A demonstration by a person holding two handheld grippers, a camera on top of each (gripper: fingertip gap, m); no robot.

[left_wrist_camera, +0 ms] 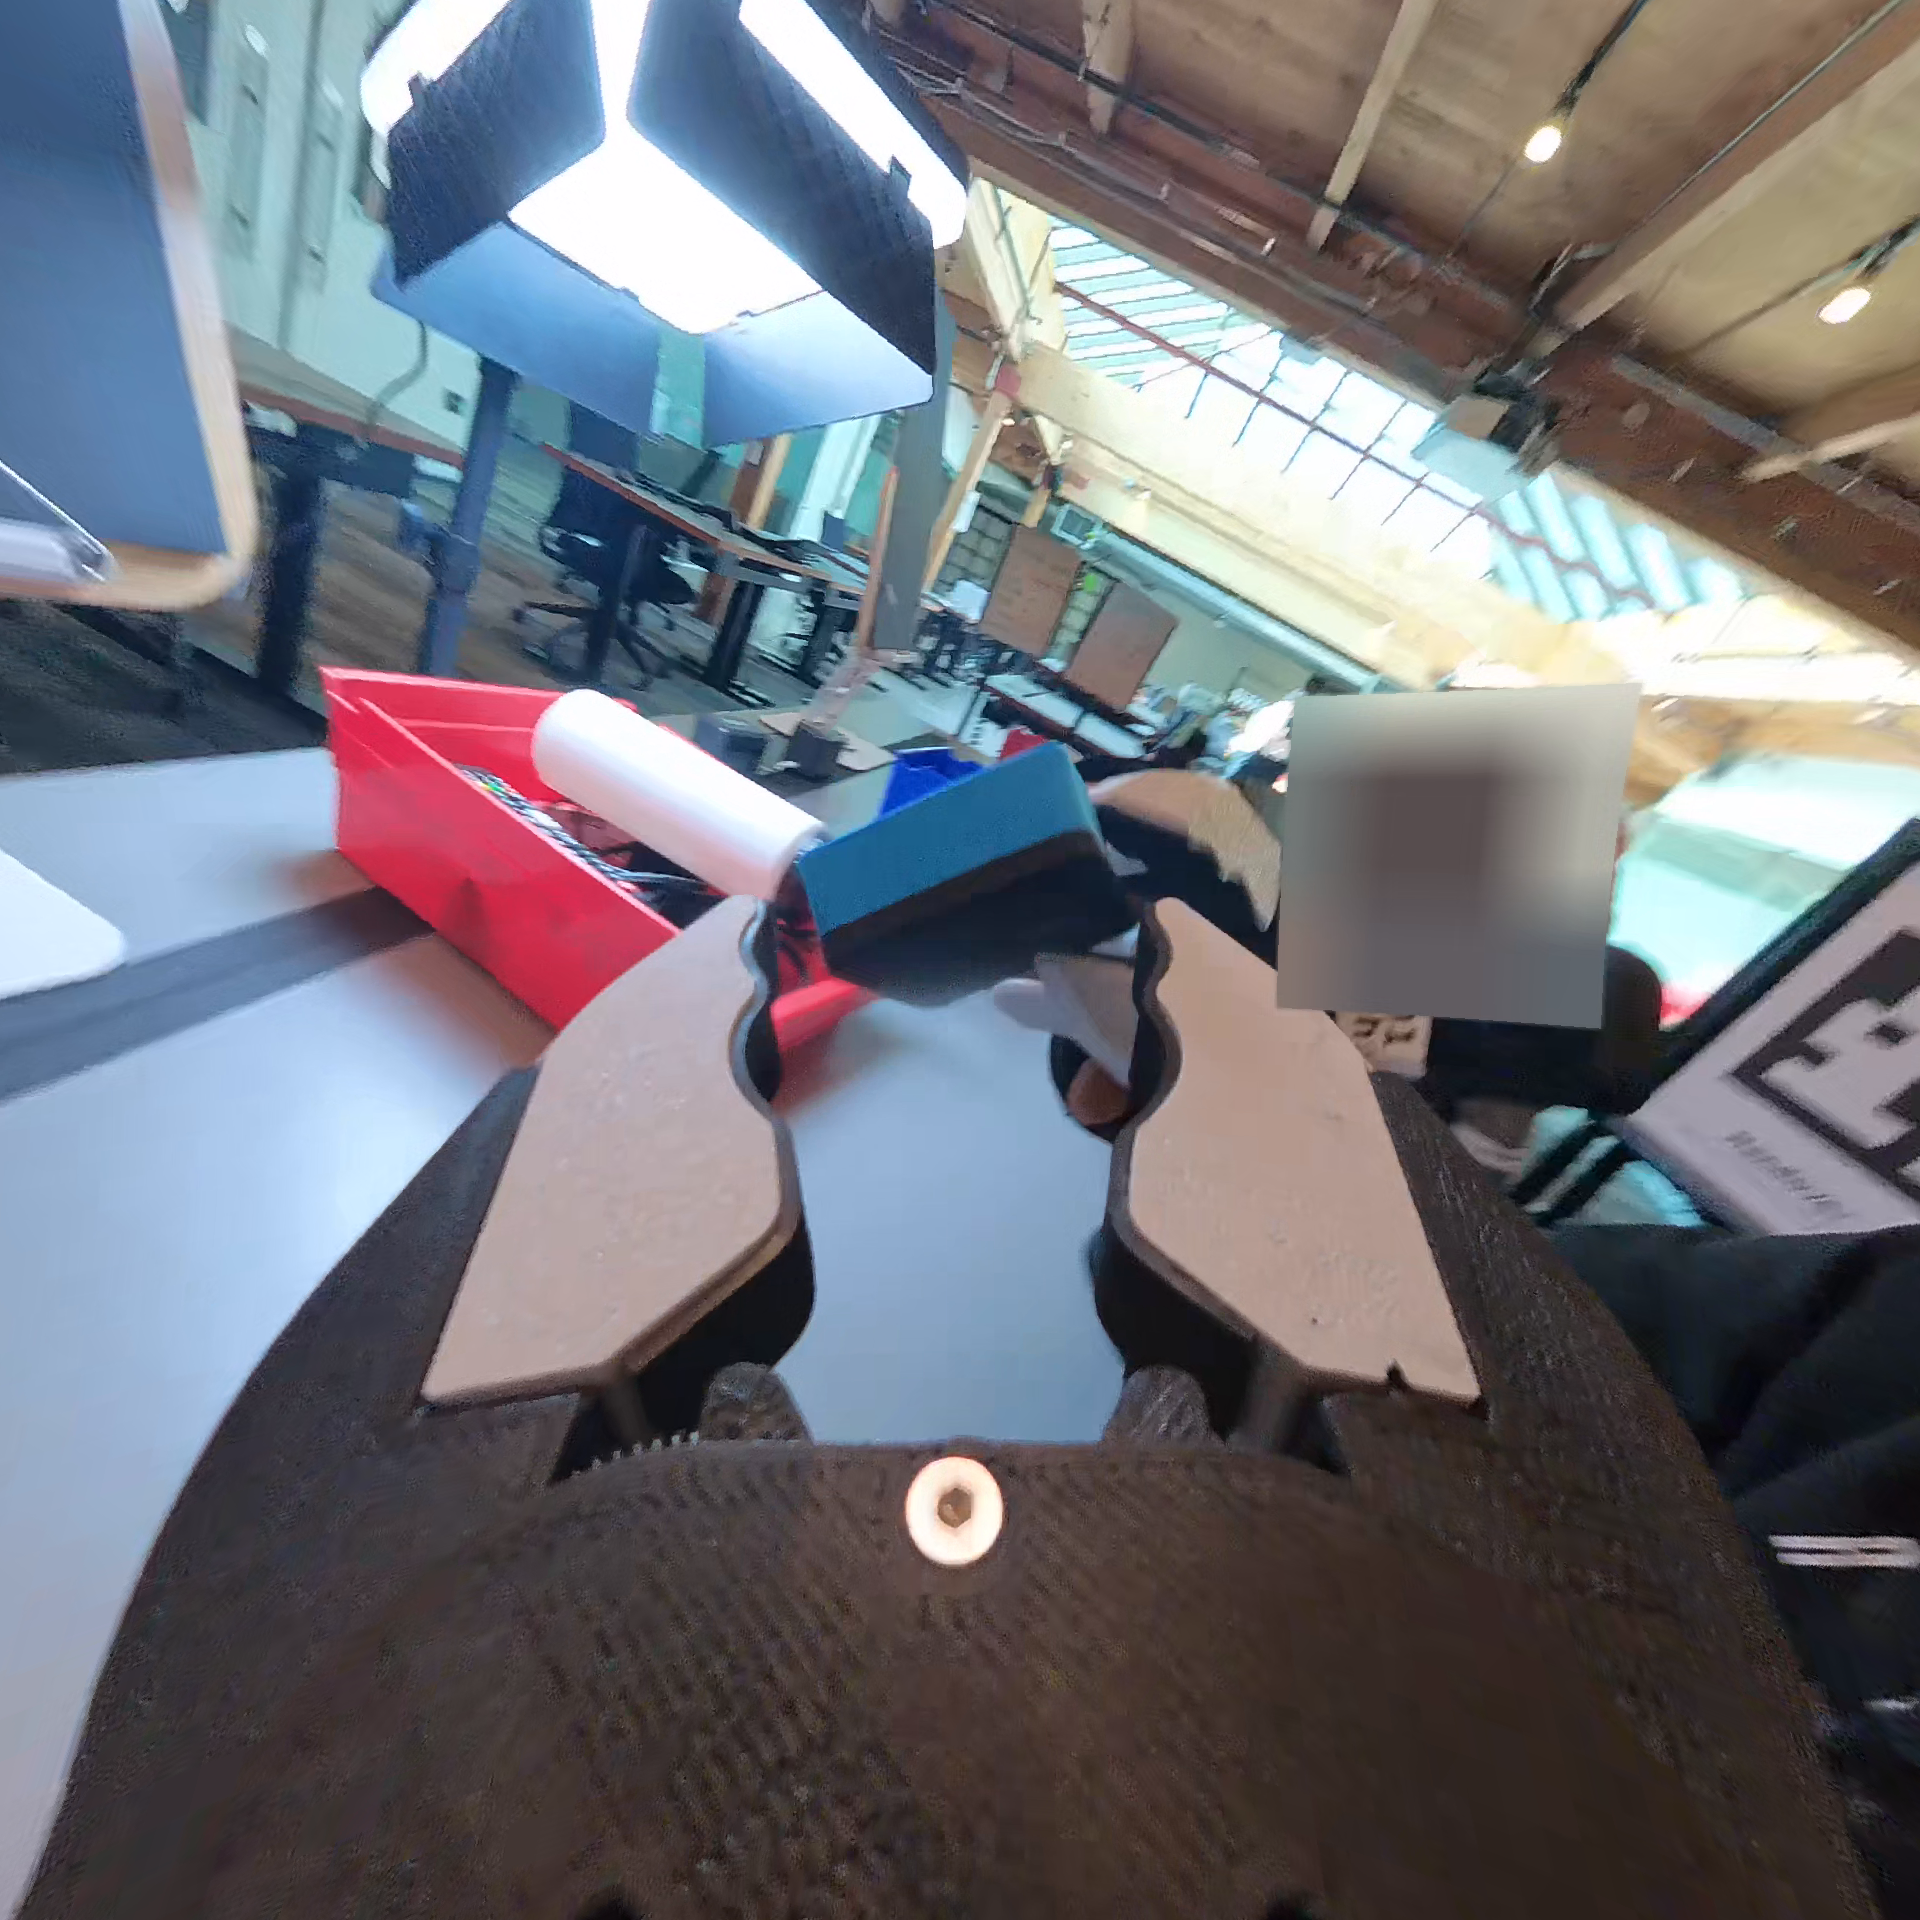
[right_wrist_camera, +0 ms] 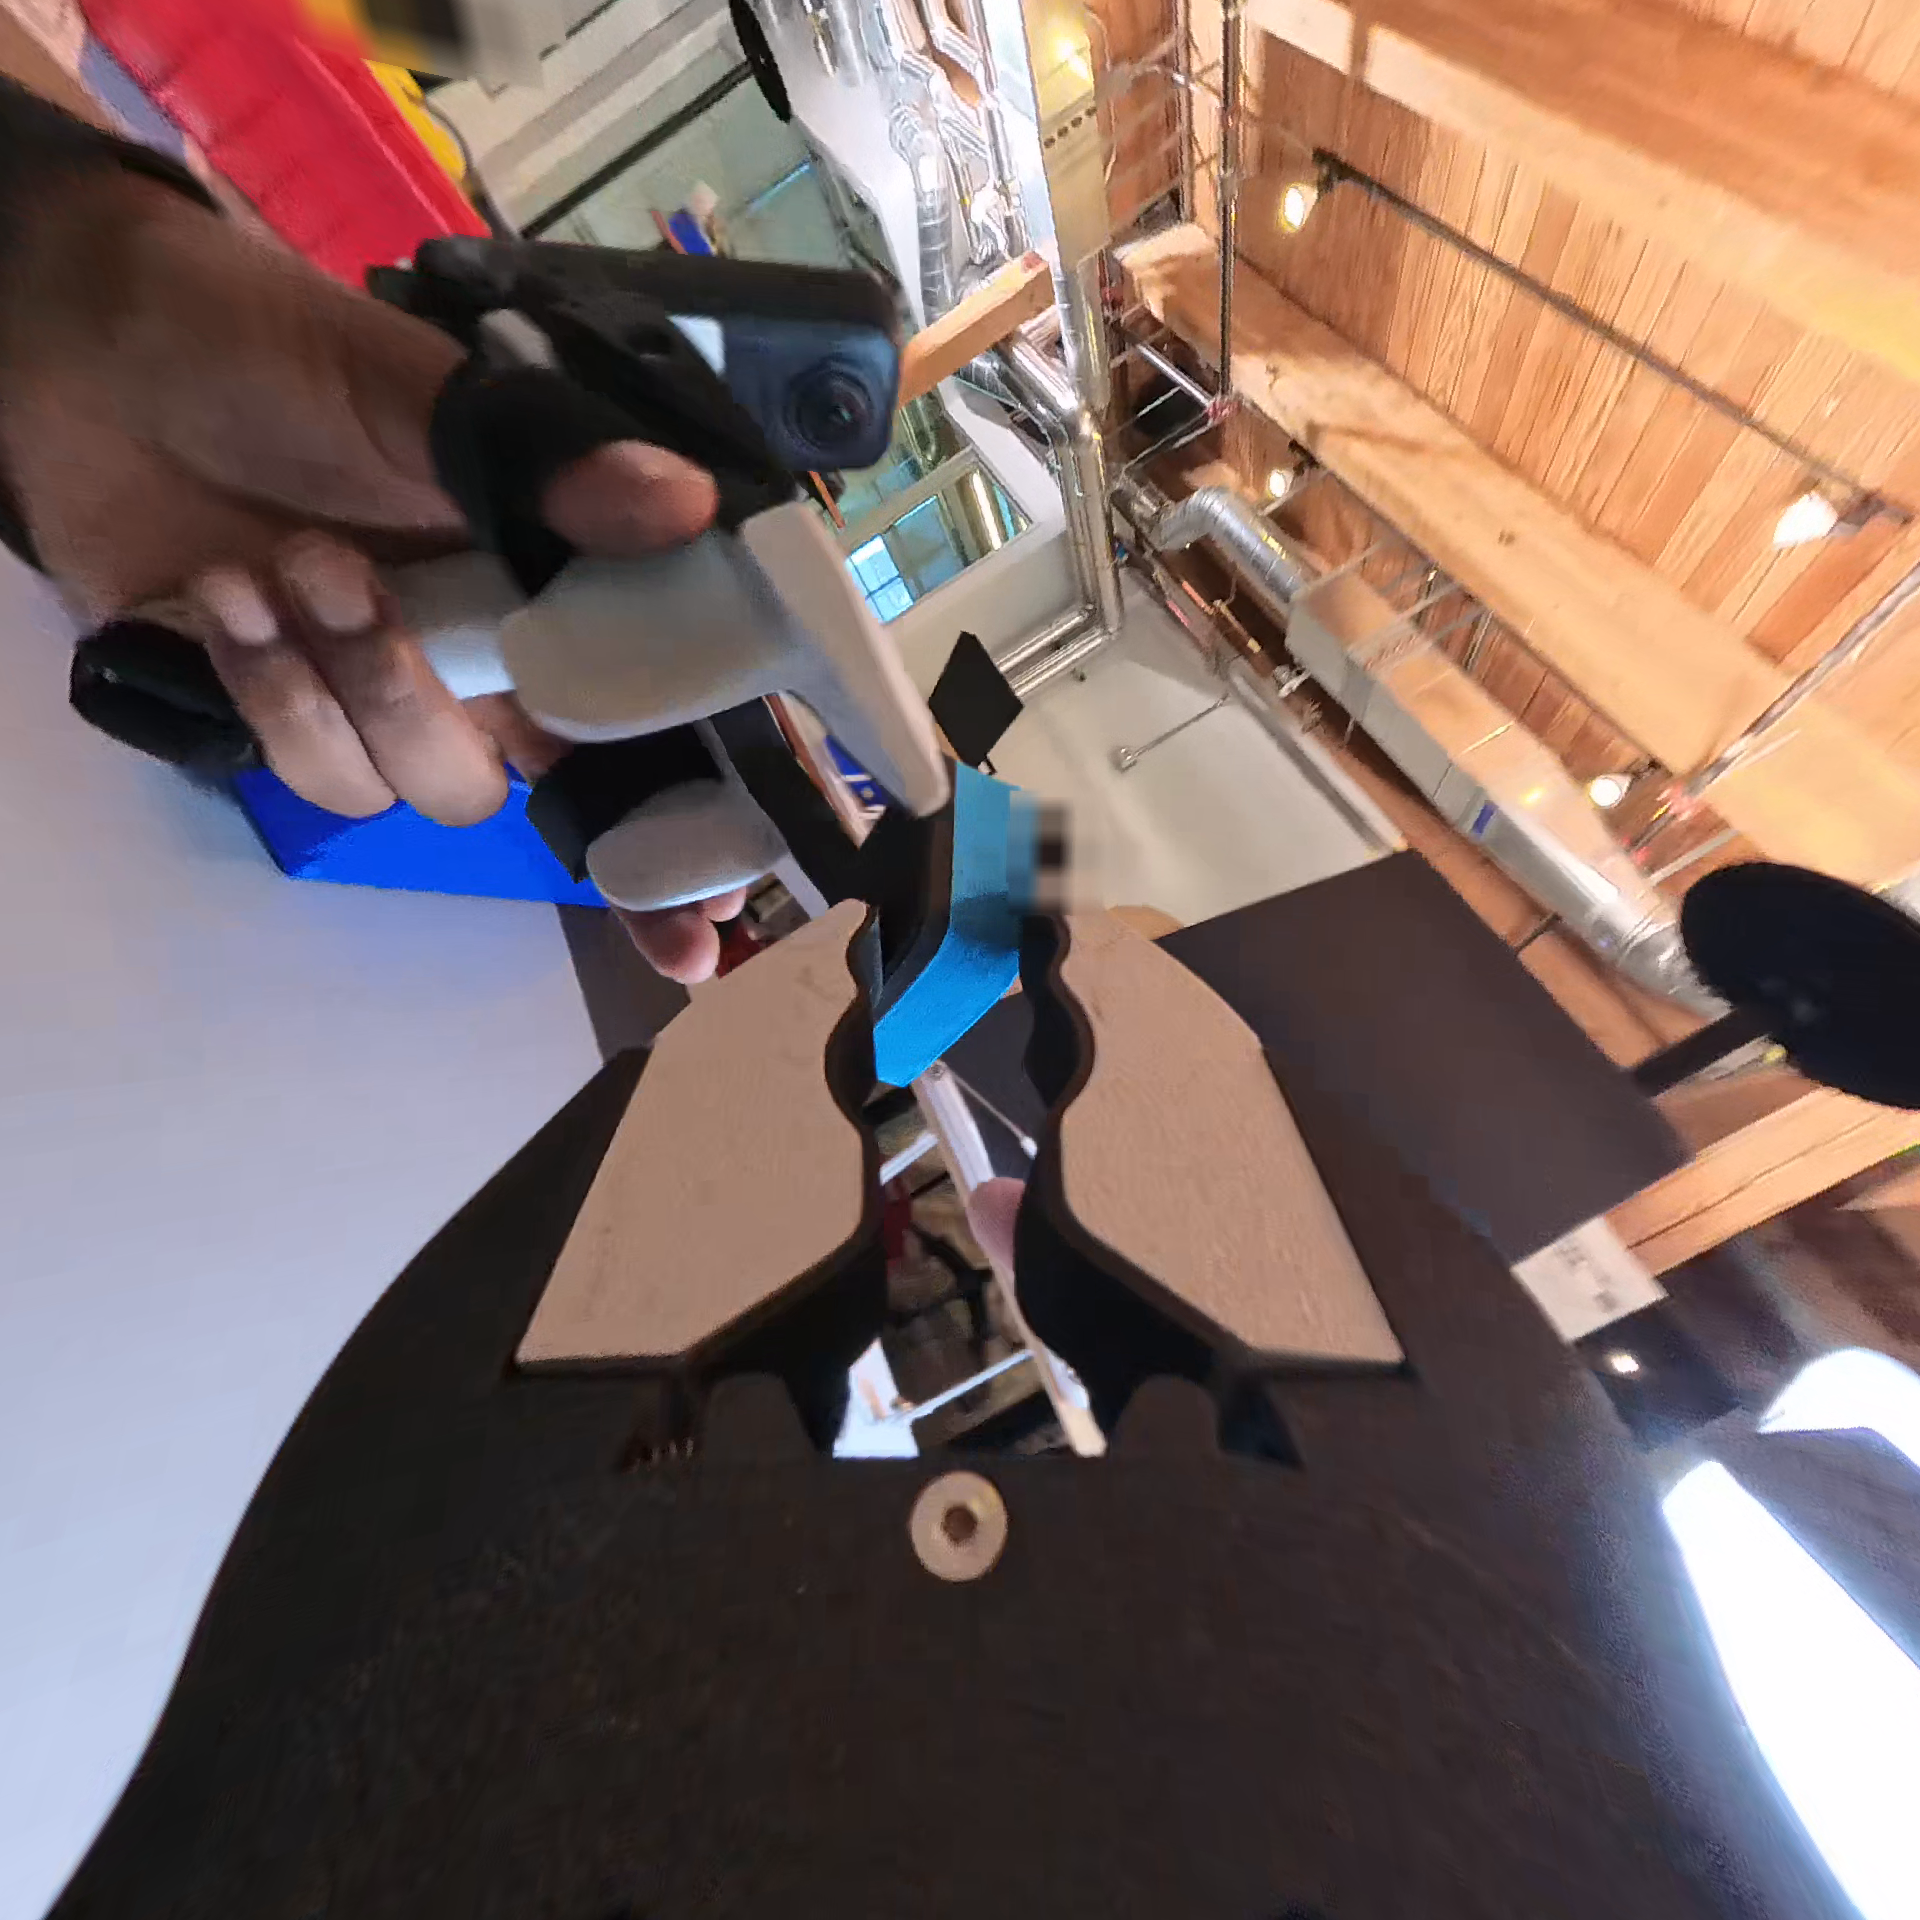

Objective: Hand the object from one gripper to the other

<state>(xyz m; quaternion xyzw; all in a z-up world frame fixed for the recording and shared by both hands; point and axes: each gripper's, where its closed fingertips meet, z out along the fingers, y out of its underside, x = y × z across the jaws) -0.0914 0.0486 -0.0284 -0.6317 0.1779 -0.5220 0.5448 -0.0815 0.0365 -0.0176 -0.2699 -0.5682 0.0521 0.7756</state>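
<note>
Nearest in the left wrist view: my left hand-held gripper, jaws spread wide. The object, a blue block w/ a black layer on its underside, sits right between the fingertips, in the air above the grey surface. It nearly fills the gap. Can't tell whether the tips actually press on it, so can't tell if this gripper is grasping or loose.

Right wrist view: my right hand-held gripper is clenched on the same object, black layer against one fingertip, blue side against the other. The block stands on edge here and pokes out past the tips. Just beyond it the left gripper comes in from the upper left, held by a person's hand. One of its pale fingers lies along the object's far end.

Farther off, toward the far edge of the surface: a red bin w/ a white roll leaning out of it over a tangle of dark stuff. A blue bin is just behind the object.

Beyond the surface: a lit studio light panel on a stand.
</note>
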